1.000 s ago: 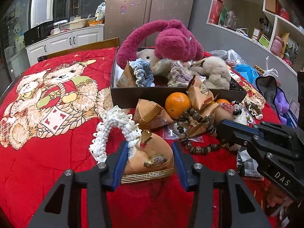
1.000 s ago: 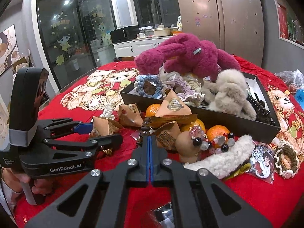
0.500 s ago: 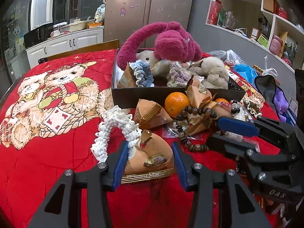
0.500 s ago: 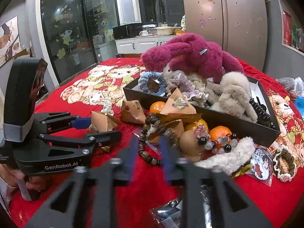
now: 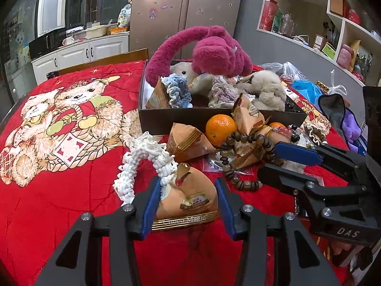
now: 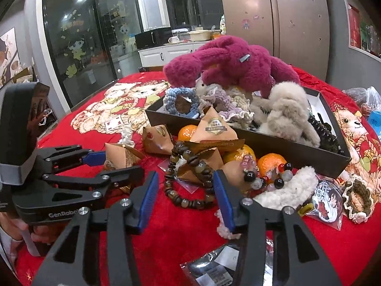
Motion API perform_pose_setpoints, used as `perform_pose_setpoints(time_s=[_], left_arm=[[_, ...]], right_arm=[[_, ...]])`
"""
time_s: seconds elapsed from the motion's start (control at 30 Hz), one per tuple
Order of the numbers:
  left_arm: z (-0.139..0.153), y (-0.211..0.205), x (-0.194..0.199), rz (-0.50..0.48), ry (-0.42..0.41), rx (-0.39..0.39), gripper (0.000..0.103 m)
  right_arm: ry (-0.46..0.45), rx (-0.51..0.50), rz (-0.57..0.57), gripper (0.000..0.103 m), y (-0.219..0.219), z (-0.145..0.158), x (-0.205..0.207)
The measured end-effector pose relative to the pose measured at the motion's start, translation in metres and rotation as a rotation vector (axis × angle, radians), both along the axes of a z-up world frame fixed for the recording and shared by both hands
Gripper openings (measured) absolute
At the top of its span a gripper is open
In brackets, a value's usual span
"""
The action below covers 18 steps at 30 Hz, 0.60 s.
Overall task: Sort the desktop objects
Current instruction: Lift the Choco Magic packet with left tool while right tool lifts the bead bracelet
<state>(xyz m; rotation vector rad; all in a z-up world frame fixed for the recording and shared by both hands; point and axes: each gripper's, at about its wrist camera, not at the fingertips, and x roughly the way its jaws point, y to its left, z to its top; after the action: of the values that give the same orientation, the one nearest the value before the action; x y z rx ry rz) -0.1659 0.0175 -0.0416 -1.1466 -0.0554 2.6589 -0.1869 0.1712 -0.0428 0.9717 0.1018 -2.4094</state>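
The left gripper (image 5: 185,200) clenches the snack packet (image 5: 190,197); the right gripper (image 6: 185,190), jaws opening around the bead bracelet (image 6: 190,181), may snag packets at twelve o'clock.

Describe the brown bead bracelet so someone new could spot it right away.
Find the dark box of plush toys on the red cloth. Just before it, among tan snack packets, lies the bracelet: a loop of large brown wooden beads, duller than the glassy pink-and-black beads beside it.

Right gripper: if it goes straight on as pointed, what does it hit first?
Most likely the brown bead bracelet, lying on the red cloth just ahead of the right gripper, whose jaws are opening; depth is uncertain.
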Motion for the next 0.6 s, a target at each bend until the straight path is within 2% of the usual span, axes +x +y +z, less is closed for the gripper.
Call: perform_pose_setpoints(time_s=[0.3,0.47,0.6], left_arm=[[-0.001,0.002,0.0,-0.009,-0.002,-0.004,0.047],[0.0,0.001,0.001,-0.008,-0.002,-0.002,0.047],[0.0,0.002,0.001,-0.008,0.002,-0.006,0.047]], right_arm=[[-0.045,-0.003,-0.018,0.044,0.001,-0.007,-0.012],[-0.069,-0.014,-0.039,0.028,0.005,-0.009,-0.016],[-0.085,-0.032,-0.041,0.02,0.007,-0.011,-0.019]])
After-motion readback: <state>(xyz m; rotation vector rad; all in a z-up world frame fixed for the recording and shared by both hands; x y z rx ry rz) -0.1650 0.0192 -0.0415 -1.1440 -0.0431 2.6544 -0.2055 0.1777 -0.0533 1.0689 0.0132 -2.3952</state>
